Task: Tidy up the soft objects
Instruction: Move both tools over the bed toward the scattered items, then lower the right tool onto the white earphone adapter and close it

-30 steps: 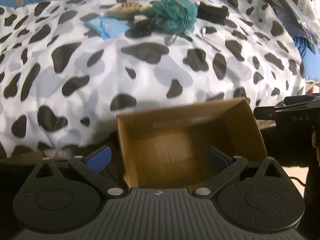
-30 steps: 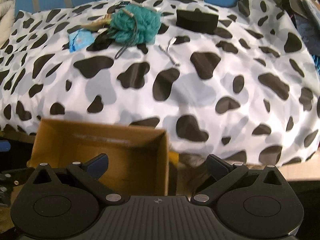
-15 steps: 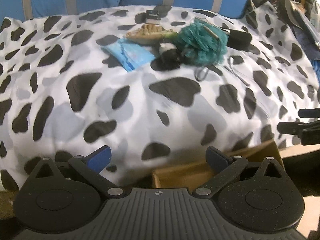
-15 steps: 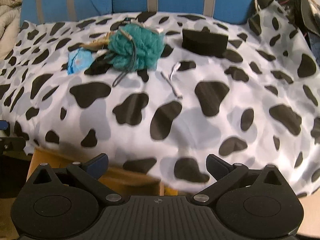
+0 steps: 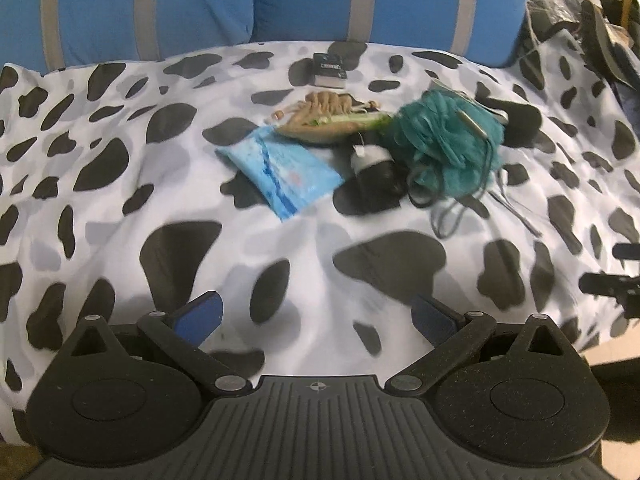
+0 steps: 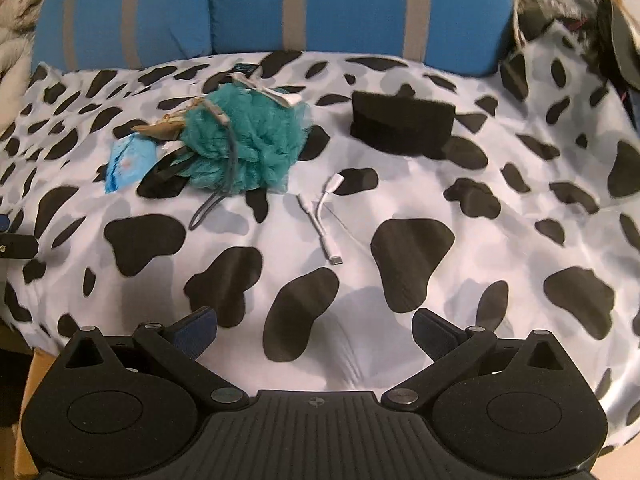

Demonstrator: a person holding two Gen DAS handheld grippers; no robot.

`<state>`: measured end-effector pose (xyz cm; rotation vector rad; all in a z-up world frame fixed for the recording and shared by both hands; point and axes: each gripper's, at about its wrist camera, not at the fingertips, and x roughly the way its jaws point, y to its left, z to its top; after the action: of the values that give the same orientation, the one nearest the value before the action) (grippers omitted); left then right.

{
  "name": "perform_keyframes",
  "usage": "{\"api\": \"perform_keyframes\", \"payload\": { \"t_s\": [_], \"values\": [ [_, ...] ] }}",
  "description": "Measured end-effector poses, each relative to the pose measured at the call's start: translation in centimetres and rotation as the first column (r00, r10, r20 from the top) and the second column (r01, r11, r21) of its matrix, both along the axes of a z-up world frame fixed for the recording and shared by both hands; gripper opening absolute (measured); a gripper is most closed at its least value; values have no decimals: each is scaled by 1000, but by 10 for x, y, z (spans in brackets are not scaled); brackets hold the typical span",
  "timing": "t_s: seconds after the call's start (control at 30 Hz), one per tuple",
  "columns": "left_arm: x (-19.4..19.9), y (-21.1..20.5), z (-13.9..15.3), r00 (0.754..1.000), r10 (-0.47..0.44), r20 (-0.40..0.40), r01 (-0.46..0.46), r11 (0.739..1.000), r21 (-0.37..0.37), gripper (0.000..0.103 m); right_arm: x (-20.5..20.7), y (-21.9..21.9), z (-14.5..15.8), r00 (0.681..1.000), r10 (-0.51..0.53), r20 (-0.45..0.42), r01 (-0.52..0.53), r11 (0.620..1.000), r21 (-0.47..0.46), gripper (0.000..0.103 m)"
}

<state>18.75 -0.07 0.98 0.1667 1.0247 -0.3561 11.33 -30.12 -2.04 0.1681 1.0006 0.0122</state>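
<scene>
Both tools have risen from the cardboard box at the bed edge toward the items farther up the bed. One second ago the left wrist view looked down into the open, empty box; now the box is gone from that view, and only a corner (image 6: pixel 34 384) shows at 8 o'clock in the right wrist view. Judgement: the box is positioned as the receptacle, nothing is yet stowed, and the approach to the first pick is under way.

Left tool (image 5: pixel 316 316): jaws wide, nothing between them, nothing touched; it hovers above the cow-print cover (image 5: pixel 120 208). Right tool (image 6: pixel 314 326): jaws wide, empty, also clear of the cover.

Item positions, left wrist view:
- Teal pouf (image 5: pixel 448 140) at 1 o'clock, its cord loop trailing toward the tool.
- Blue pack (image 5: pixel 280 170) at 12 o'clock, just beside a black-and-white roll (image 5: pixel 374 166).
- Tan plush (image 5: pixel 332 116) behind both, touching the pouf.
- Small black box (image 5: pixel 330 70) farther back, near the blue cushions (image 5: pixel 160 4).

Right wrist view: the pouf (image 6: pixel 248 136) lies at 11 o'clock, a black pad (image 6: pixel 402 122) at 1 o'clock, and a white adapter cable (image 6: pixel 324 216) at 12 o'clock, apart from both.

Judgement: the pouf will compress under the jaws; its cord may snag neighbouring items.
</scene>
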Motion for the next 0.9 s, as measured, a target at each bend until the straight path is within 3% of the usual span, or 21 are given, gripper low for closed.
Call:
{"api": "perform_keyframes", "payload": {
  "t_s": [0.3, 0.63, 0.83, 0.9],
  "values": [
    [13, 1, 0, 1000, 6, -8, -6, 1000, -27, 103, 40, -18, -22, 996, 38, -85, -25, 990, 140, 103],
    [11, -1, 2, 999, -27, -23, 26, 998, -57, 103, 76, -14, -34, 990, 138, -32, -134, 985, 104, 102],
    [11, 2, 3, 999, -22, -32, 19, 997, -73, 103, 94, -14, -46, 980, 197, -23, -195, 978, 71, 76],
    [11, 3, 3, 999, -22, -38, 19, 997, -80, 103, 99, -13, -50, 978, 207, -35, -205, 977, 58, 63]
  ]
}}
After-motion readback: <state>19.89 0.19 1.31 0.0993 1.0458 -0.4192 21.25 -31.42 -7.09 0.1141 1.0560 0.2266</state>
